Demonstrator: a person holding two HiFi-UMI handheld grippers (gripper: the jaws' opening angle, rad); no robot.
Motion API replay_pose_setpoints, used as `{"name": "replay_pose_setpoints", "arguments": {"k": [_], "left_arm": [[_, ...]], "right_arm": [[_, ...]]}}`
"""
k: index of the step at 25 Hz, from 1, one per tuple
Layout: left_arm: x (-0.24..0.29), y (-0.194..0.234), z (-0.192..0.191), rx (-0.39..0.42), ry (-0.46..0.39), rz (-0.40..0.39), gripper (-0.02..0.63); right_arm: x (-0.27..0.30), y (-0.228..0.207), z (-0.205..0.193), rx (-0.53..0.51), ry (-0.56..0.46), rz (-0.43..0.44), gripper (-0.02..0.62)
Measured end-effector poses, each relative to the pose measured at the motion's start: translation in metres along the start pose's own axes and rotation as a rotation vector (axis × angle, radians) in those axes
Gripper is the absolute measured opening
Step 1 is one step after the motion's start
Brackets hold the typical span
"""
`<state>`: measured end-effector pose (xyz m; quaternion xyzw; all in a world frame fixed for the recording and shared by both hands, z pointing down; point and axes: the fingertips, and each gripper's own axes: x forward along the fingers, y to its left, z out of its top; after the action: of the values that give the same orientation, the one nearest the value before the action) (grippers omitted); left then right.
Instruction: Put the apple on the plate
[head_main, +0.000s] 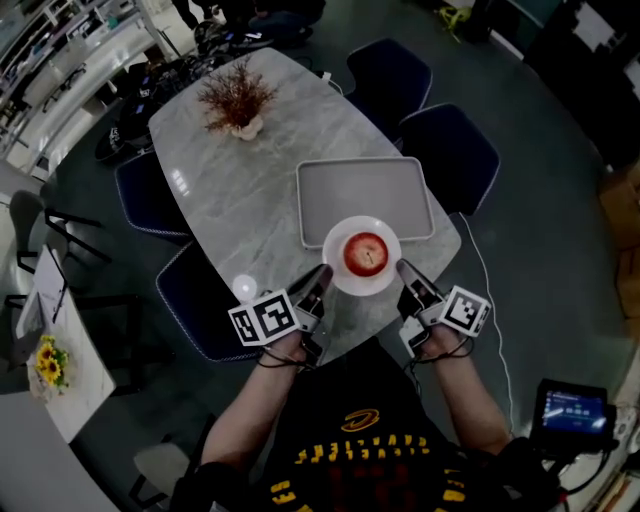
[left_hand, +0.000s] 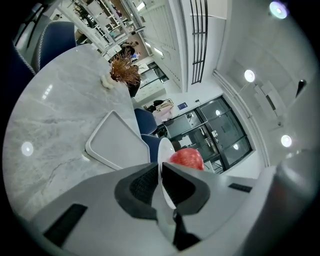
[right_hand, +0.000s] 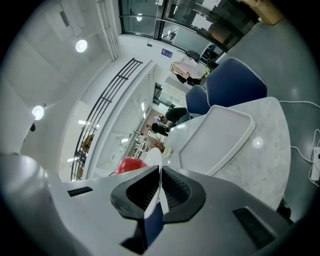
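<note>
Head view: left gripper (head_main: 322, 276) pinches the rim of the plate (head_main: 338, 238) at 8 o'clock, right gripper (head_main: 404, 269) at 4 o'clock; the apple (head_main: 366, 254) sits on it.

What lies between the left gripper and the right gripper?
The plate, with the apple on it. The left gripper and right gripper each clamp its rim on opposite sides, as the head view shows.

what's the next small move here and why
Probably keep the plate level and set it down on the tray: the apple already sits on it, and the left claw and right claw are each shut on its rim.
</note>
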<state>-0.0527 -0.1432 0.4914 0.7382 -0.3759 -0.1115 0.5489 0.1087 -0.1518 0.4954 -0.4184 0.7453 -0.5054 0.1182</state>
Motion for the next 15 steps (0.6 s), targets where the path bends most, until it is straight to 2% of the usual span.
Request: {"name": "replay_pose_setpoints", "arguments": {"k": [3, 15], "left_arm": [[0.013, -0.008, 0.007, -0.004, -0.019, 0.001, 0.026], [0.071, -0.016, 0.034, -0.019, -0.064, 0.018, 0.026]], "right_arm": [[0.01, 0.003, 0.019, -0.011, 0.003, 0.064, 0.029], [0.04, -0.024, 0.08, 0.011, 0.027, 0.063, 0.029]]}}
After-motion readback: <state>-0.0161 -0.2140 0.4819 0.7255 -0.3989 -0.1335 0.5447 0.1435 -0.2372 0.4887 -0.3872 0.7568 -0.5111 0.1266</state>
